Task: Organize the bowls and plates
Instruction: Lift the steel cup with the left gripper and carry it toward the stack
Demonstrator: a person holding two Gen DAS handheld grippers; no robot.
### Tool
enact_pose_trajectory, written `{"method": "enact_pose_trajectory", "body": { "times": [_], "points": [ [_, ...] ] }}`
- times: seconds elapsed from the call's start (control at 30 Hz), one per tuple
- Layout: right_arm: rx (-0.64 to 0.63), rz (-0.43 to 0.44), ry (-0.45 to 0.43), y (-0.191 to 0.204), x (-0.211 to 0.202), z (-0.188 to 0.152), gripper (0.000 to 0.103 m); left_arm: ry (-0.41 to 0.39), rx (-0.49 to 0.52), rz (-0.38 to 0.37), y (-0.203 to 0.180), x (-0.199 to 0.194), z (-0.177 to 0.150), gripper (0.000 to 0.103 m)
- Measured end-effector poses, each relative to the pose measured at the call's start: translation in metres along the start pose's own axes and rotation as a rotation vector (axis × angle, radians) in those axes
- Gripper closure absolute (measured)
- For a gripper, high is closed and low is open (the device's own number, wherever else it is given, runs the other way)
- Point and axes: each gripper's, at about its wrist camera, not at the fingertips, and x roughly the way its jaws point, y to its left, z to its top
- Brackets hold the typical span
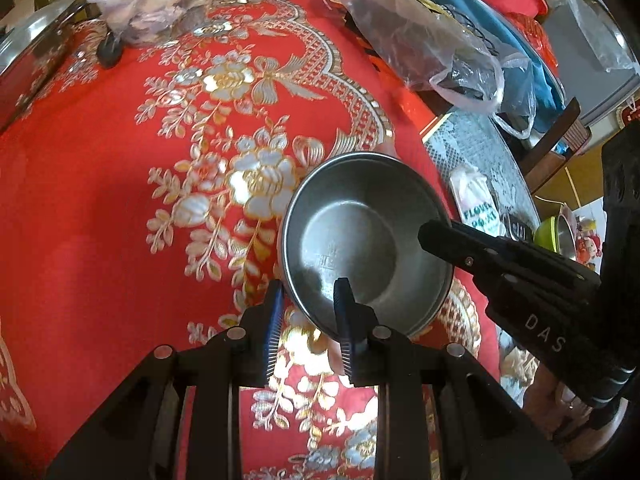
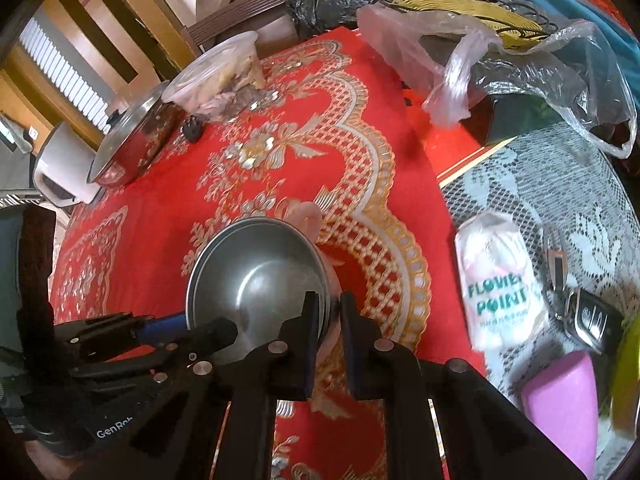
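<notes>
A stainless steel bowl [image 1: 366, 240], tilted above the red embroidered tablecloth [image 1: 120, 200], is pinched at opposite rim edges by the left gripper [image 1: 308, 304] and right gripper [image 2: 330, 312], fingers closed on it; both should likely keep even pressure while lowering it level.

One steel bowl [image 1: 366, 240]; two plastic bags [image 1: 420, 48]; one lidded pot [image 2: 132, 144]; one tub [image 2: 216, 76].
</notes>
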Motion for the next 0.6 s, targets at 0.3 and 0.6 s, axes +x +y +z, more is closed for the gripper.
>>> {"method": "enact_pose_trajectory", "body": {
  "times": [0.3,0.6],
  "points": [
    [-0.02,0.01,0.012,0.012,-0.006,-0.018,0.092,0.002,-0.015,0.012,0.005,-0.008,-0.023,0.08],
    [-0.054,0.008,0.022,0.033,-0.01,-0.037,0.092,0.007,-0.046,0.009,0.015,-0.014,-0.047,0.08]
  ]
}}
